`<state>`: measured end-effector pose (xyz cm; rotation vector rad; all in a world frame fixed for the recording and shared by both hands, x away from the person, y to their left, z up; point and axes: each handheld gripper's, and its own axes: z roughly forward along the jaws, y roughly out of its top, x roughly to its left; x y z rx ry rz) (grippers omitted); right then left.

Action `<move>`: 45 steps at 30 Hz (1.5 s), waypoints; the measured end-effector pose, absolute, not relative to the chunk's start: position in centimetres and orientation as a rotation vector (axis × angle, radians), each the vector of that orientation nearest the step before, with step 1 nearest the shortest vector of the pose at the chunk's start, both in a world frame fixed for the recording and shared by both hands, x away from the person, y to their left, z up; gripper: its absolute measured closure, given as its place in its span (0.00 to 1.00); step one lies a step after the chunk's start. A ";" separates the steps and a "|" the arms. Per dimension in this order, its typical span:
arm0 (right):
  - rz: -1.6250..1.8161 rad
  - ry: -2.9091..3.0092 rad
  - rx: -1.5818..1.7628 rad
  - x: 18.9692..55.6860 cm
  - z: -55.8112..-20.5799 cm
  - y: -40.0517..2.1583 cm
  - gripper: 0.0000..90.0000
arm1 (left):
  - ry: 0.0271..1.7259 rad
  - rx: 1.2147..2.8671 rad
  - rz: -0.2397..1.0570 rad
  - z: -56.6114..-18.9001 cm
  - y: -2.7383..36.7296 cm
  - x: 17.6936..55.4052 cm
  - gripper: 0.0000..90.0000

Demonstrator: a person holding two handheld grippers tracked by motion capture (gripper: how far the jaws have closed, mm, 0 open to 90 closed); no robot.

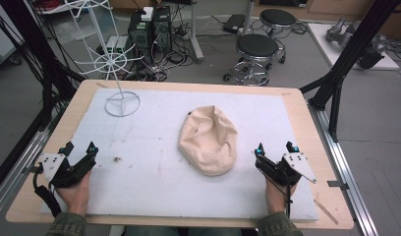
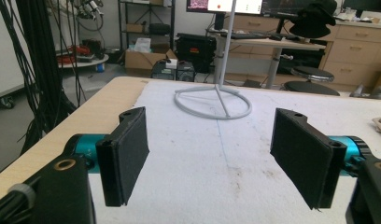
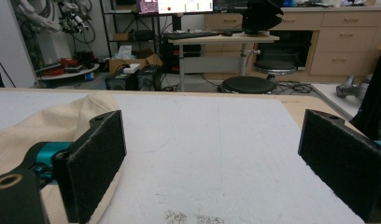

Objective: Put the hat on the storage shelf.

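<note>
Biggest thing first: the table [image 1: 306,128] with its white mat [image 1: 154,182], nothing on it but a wire stand [image 1: 121,101] at 11 o'clock and that cream cloth hat [image 1: 208,140] just right of center. Looks floppy and light, so I'd say it'll sag and fold; pinch the brim edge, not the crown. Your left gripper [image 1: 79,149] sits at 8 o'clock, right gripper [image 1: 275,148] at 4, just beside the hat. Both have their jaws spread wide, holding nothing.
</note>
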<state>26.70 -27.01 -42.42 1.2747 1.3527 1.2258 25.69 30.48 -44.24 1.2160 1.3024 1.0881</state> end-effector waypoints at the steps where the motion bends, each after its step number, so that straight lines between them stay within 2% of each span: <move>1: 1.225 1.351 1.275 26.7 -42.4 -27.0 0.07 | 1.303 1.217 1.087 -44.2 30.5 25.7 0.31; 45: 1.285 1.400 1.288 28.1 -42.0 -26.5 0.07 | 1.307 1.218 1.070 -44.3 30.4 25.8 0.31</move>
